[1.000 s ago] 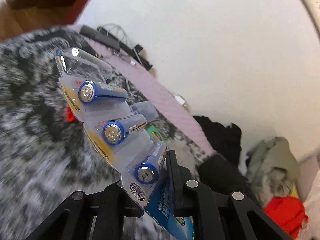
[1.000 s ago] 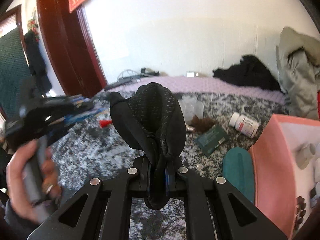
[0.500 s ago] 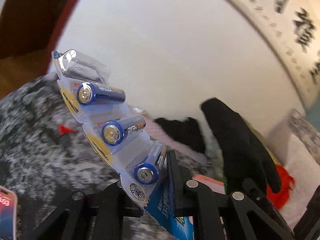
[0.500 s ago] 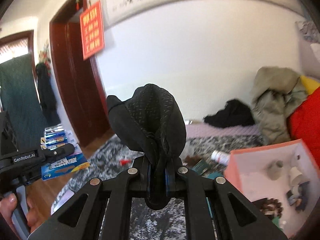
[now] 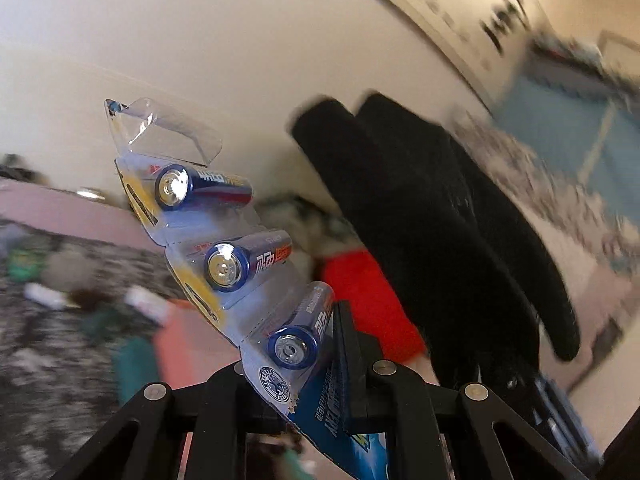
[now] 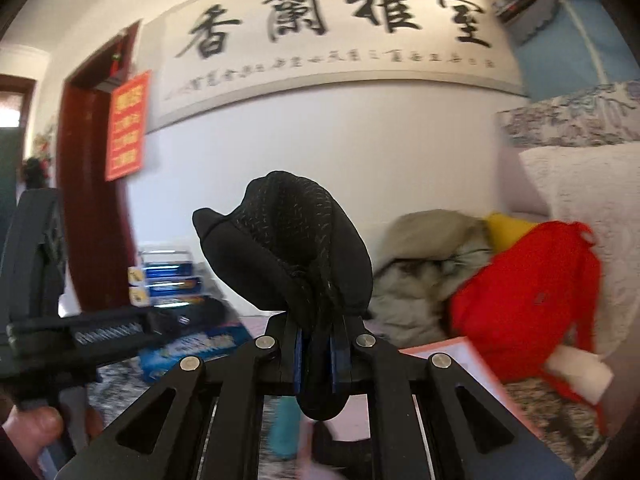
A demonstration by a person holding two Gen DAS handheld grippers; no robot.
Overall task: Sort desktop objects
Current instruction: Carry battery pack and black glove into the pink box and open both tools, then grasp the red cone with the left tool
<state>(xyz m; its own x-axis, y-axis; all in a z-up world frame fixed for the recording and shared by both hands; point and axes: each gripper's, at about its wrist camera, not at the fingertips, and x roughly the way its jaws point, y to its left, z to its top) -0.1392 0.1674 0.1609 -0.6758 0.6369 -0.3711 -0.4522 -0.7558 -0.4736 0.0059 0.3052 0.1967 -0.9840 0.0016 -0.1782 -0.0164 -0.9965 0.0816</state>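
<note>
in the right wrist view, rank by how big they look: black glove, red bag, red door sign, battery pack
1. black glove and red bag look about equal; the glove sits right at the camera, clamped in the right gripper, so I won't split them.
2. battery pack, partly hidden by the left gripper.
3. red door sign.

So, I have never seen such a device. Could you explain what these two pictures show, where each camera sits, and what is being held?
There is no robot. A person holds a two-finger gripper in each hand, and each gripper carries a wide-angle camera looking forward along its fingers; the black bars at the bottom are the gripper itself.

In the left view, the left gripper is shut on a battery pack: three batteries and one empty pocket at the top.

In the right view, the right gripper is shut on a black glove. The left gripper appears there too, at the left edge.

Both are lifted, so you mostly see wall. A pink box and a blurred patterned surface lie below.
</note>
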